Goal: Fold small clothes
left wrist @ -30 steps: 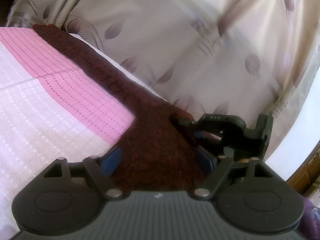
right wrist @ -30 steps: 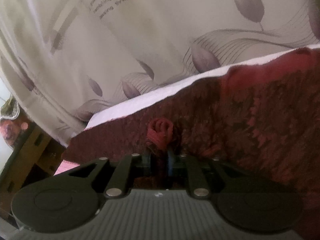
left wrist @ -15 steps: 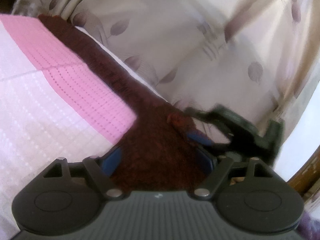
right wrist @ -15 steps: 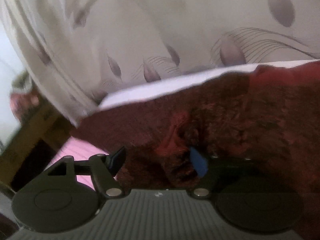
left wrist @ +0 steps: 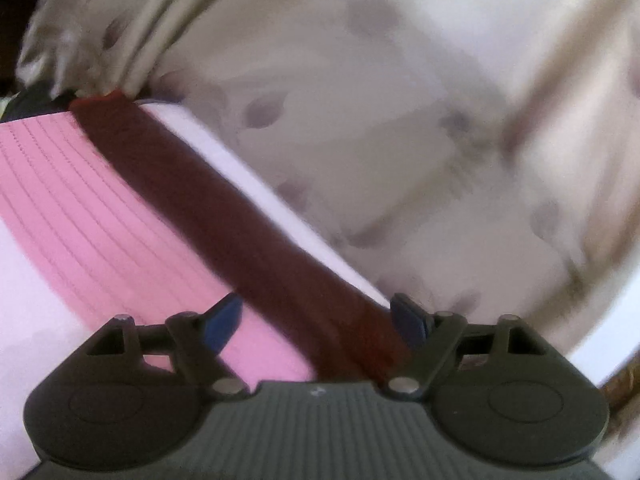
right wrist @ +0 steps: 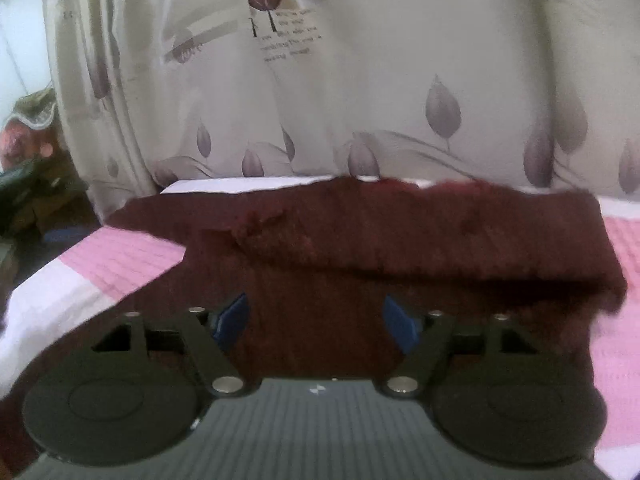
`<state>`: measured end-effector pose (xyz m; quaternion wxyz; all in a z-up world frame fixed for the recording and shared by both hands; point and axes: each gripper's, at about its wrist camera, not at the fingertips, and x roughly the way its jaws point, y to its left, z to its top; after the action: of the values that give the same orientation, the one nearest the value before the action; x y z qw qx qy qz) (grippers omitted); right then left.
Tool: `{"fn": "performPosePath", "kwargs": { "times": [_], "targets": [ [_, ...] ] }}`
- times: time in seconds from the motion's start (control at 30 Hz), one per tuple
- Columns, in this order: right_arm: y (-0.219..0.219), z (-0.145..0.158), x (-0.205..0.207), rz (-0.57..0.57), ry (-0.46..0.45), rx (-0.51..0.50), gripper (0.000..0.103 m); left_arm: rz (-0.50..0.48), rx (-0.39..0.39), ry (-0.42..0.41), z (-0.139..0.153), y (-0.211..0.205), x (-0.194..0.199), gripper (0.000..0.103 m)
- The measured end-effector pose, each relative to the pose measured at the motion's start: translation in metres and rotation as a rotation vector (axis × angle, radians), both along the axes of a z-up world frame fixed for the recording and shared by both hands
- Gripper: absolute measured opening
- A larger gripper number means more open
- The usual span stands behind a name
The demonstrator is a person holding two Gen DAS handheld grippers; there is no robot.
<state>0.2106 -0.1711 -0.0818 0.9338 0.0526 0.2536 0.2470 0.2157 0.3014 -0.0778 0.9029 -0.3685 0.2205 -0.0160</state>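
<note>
Right wrist: garment [right wrist: 400, 240] folded, left: edge

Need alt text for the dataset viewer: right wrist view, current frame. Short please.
A dark maroon knitted garment lies partly folded on a pink and white bedcover, its far layer doubled over toward the camera. The open right gripper hovers over its near edge, blue-padded fingers apart, holding nothing. A pale leaf-print curtain hangs behind.
</note>
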Motion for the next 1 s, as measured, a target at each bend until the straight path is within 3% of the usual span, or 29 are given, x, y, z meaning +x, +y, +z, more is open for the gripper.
{"fn": "performPosePath", "kwargs": {
  "times": [0.13,0.3,0.43,0.5,0.53,0.57,0.63,0.8,0.87,1.0],
  "targets": [
    [0.001,-0.019,-0.006,0.01,0.027,-0.005,0.076,0.077,-0.086,0.128,-0.018,0.063,0.05,0.08],
    [0.014,-0.02,-0.02,0.067,-0.035,-0.071,0.078,0.174,-0.224,0.249,-0.044,0.111,0.088,0.08],
    [0.011,-0.018,-0.022,0.072,-0.042,-0.047,0.078,0.2,-0.277,0.234,-0.054,0.128,0.104,0.075],
    [0.008,-0.018,-0.021,0.066,-0.036,-0.028,0.078,0.217,-0.29,0.24,-0.06,0.133,0.114,0.053],
    [0.007,-0.018,-0.02,0.06,-0.033,-0.02,0.078,0.234,-0.298,0.261,-0.063,0.137,0.117,0.022],
    [0.006,-0.018,-0.019,0.056,-0.032,-0.017,0.078,0.263,-0.322,0.293,-0.071,0.141,0.12,0.009],
    [0.006,-0.018,-0.019,0.053,-0.033,-0.011,0.078,0.285,-0.399,0.244,-0.085,0.149,0.123,0.009],
    [0.005,-0.019,-0.018,0.043,-0.032,0.01,0.079,0.3,-0.254,0.126,-0.079,0.127,0.123,0.008],
    [0.001,-0.02,-0.018,0.04,-0.026,0.032,0.079,0.295,-0.173,0.006,-0.063,0.111,0.116,0.008],
    [-0.008,-0.019,-0.017,0.017,-0.023,0.09,0.079,0.228,-0.084,-0.077,-0.024,0.075,0.118,0.008]
  ]
}}
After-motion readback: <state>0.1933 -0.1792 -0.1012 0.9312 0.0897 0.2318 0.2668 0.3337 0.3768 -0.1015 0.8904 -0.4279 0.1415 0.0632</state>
